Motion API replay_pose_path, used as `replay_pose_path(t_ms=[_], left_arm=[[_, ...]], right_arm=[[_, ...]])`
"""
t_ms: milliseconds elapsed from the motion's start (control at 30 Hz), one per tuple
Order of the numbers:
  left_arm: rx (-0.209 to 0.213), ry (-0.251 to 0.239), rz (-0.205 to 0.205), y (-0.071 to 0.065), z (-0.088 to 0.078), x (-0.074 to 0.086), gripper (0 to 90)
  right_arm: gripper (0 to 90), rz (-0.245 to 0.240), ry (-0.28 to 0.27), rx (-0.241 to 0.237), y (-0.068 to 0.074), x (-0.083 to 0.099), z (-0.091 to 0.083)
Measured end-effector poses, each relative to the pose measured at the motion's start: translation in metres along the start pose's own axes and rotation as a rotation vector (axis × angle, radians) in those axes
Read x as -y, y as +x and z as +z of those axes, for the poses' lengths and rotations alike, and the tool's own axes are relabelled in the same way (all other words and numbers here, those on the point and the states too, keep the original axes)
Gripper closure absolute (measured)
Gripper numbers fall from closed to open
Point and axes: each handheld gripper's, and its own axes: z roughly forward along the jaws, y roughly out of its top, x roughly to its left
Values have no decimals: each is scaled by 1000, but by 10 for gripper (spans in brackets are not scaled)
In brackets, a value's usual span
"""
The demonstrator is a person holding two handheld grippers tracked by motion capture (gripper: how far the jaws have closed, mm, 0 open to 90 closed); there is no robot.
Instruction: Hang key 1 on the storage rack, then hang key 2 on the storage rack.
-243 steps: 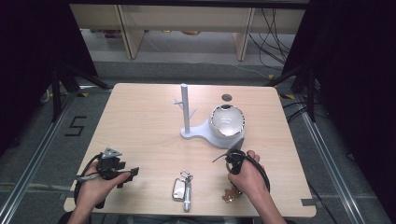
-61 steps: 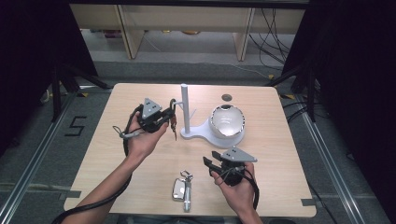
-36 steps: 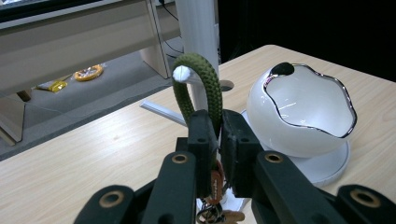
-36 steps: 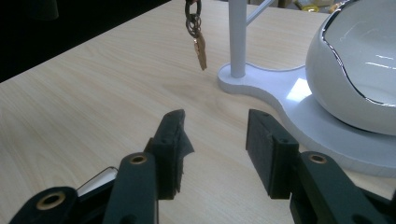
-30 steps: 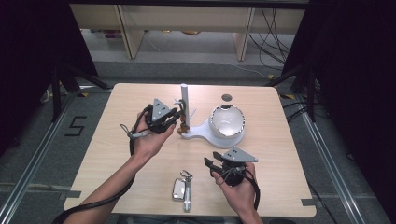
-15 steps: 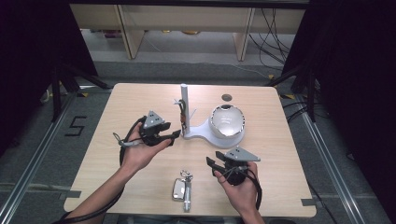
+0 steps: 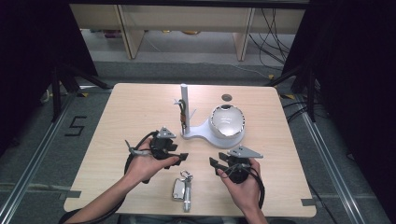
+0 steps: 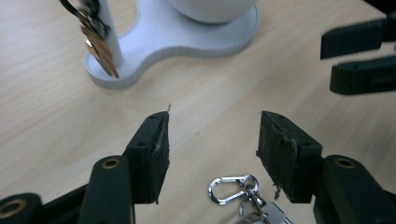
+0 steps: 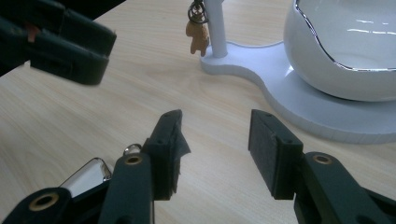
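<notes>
Left gripper (image 7: 183,156) now back from white stand (image 7: 205,133), jaws just spread, empty, above key bunch (image 7: 183,188).

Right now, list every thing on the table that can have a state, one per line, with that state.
Left gripper: open, jaws just opened, nothing between the pads.
Right gripper: open, empty, hovering.
Brown key charm: hanging on the white stand's post.
White bowl with silver rim: upright on the stand's base.
Silver key fob with carabiner: lying flat on the wooden table, unheld.

digit "5" in black tape on floor (image 7: 76,126) left of table.
</notes>
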Motion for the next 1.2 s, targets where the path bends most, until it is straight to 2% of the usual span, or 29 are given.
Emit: replay_pose_path(t_ms=[67, 100, 133, 200, 233, 267, 333, 533, 600, 667, 700, 733, 767, 833, 933, 967, 1000, 1067, 1200], left_arm=[[7, 33, 31, -3, 3, 3, 433], [7, 48, 32, -5, 4, 5, 436], [14, 51, 37, -6, 6, 7, 437], [12, 69, 39, -7, 7, 10, 440], [14, 78, 40, -8, 7, 11, 439], [17, 83, 37, -8, 8, 12, 439], [20, 104, 35, -9, 10, 14, 443], [21, 157, 15, -10, 13, 17, 456], [25, 161, 14, -11, 14, 17, 457], [33, 199, 4, -12, 18, 18, 456], [33, 199, 4, -12, 18, 18, 456], [35, 225, 23, -12, 20, 18, 456], [42, 222, 79, -9, 23, 18, 456], [31, 247, 40, -15, 25, 19, 457], [38, 262, 53, -21, 27, 20, 476], [47, 265, 63, -22, 29, 20, 491], [50, 271, 69, -24, 30, 21, 514], [53, 287, 48, -26, 32, 23, 539], [48, 301, 38, -26, 35, 23, 580]], right_arm=[[551, -2, -1, 1, -1, 0, -1], [551, 34, 28, 17, 2, 0, -4], [551, -14, 0, 15, -2, -1, -2], [551, -2, -5, 6, -2, -1, -2], [551, -13, -4, 6, -3, -1, -3], [550, -2, 4, 3, -2, -1, -3], [550, -22, 10, 23, -3, -2, -4], [550, -17, 6, 2, -3, -4, -2], [550, -10, 2, -8, -2, -4, -1], [550, -19, 27, 7, -4, -5, -2], [550, -19, 27, 7, -4, -5, -2], [549, -5, 28, -2, -3, -5, -2], [549, 7, 29, 1, -3, -5, -2], [549, 12, 30, -9, -3, -5, -1], [548, 5, 32, -11, -6, -5, -1], [548, -15, 33, 1, -8, -5, 0], [548, -5, 41, -2, -8, -5, -1], [547, -1, 44, 7, -8, -5, 0], [547, -11, 37, 8, -8, -4, 0]])
